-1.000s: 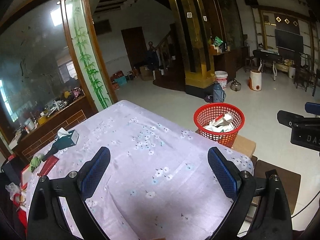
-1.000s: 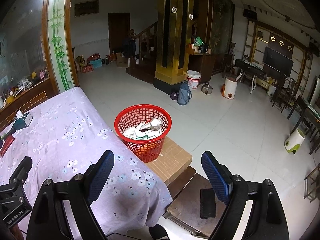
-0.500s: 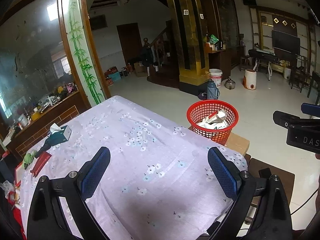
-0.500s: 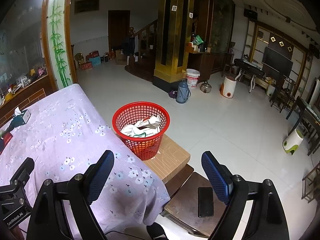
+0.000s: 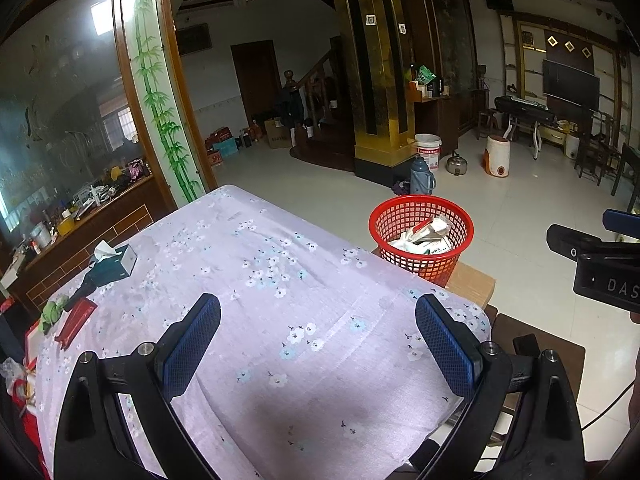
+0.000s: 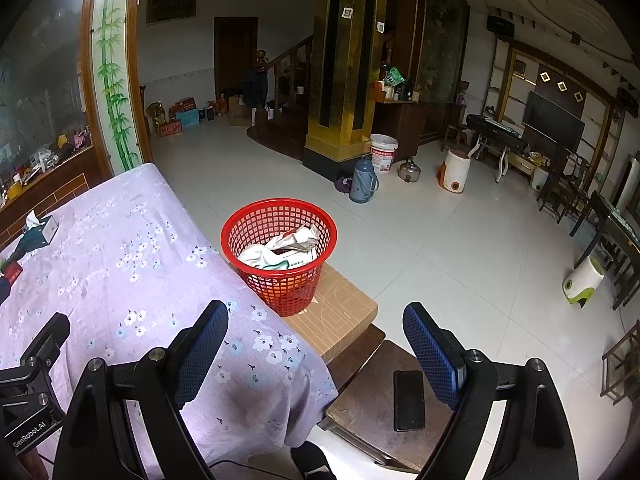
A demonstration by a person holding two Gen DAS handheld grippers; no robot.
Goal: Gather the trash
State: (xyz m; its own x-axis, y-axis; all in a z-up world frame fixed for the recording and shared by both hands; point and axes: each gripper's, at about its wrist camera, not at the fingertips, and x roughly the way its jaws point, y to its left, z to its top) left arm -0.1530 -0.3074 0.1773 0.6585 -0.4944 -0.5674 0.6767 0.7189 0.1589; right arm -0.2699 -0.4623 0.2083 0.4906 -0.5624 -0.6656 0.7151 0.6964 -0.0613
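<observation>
Both hand-held grippers released, empty: red plastic mesh basket (image 6: 279, 254) w/ crumpled wrappers sits fwd-left of right hand-held gripper (image 6: 316, 346), fwd-right of left (image 5: 318, 342), beside lilac floral tabletop (image 5: 256, 280); right nearer.

The left gripper (image 5: 318, 334) is hovering with fingers spread wide over a lilac flowered tablecloth (image 5: 256, 280). A red basket (image 5: 421, 232) holding crumpled wrappers (image 5: 424, 236) is sitting right of centre; a tissue box (image 5: 114, 262) is lying at left.
</observation>
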